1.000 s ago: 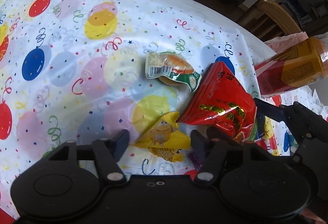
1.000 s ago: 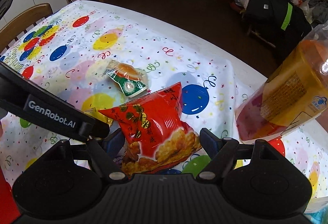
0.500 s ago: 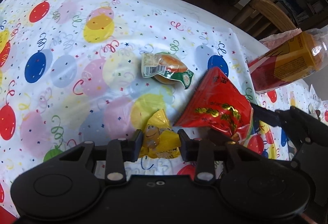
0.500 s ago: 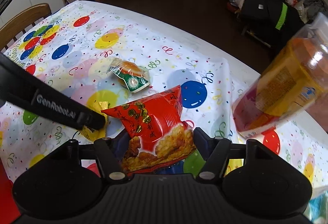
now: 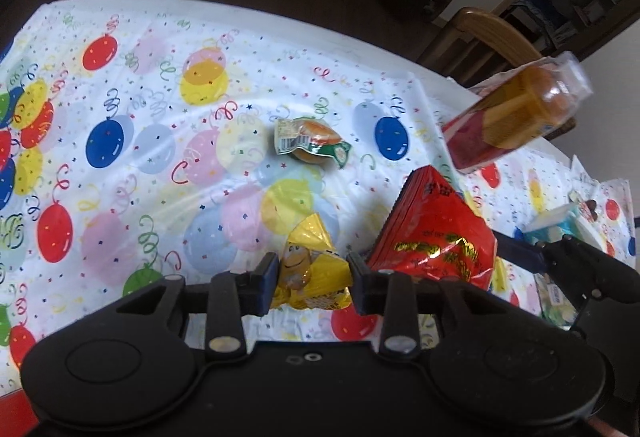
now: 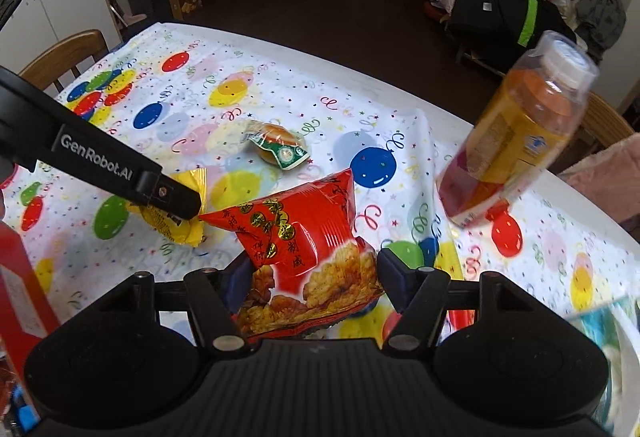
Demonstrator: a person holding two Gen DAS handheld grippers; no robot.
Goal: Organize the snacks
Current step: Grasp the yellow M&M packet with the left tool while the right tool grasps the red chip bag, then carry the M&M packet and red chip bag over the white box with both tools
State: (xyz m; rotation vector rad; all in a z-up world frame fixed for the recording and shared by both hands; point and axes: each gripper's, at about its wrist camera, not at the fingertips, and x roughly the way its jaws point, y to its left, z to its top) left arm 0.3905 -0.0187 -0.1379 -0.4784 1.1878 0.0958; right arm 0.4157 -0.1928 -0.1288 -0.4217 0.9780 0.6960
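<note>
1. While both of your grippers are loaded, treat this as the lift-and-carry step: two snacks are picked and none is sorted yet, as far as these views show.
2. Your left gripper (image 5: 310, 279) has its jaws closed down onto the yellow candy packet (image 5: 310, 275), pinching its lower half just above the balloon tablecloth (image 5: 120, 165).
3. Your right gripper (image 6: 310, 287) is closed on the red bag of fried crackers (image 6: 304, 237), gripping the bottom while the top leans away toward the table's middle.
4. One burger-print snack packet (image 5: 312, 145) lies alone further out on the cloth, well apart from both grippers.
5. Watch the tilted orange-labelled bottle (image 6: 520, 141) to your right; it looks unsteady.
6. Next, carry both packets to wherever you group them, keeping the grip firm, since the puffed bags may slip.
</note>
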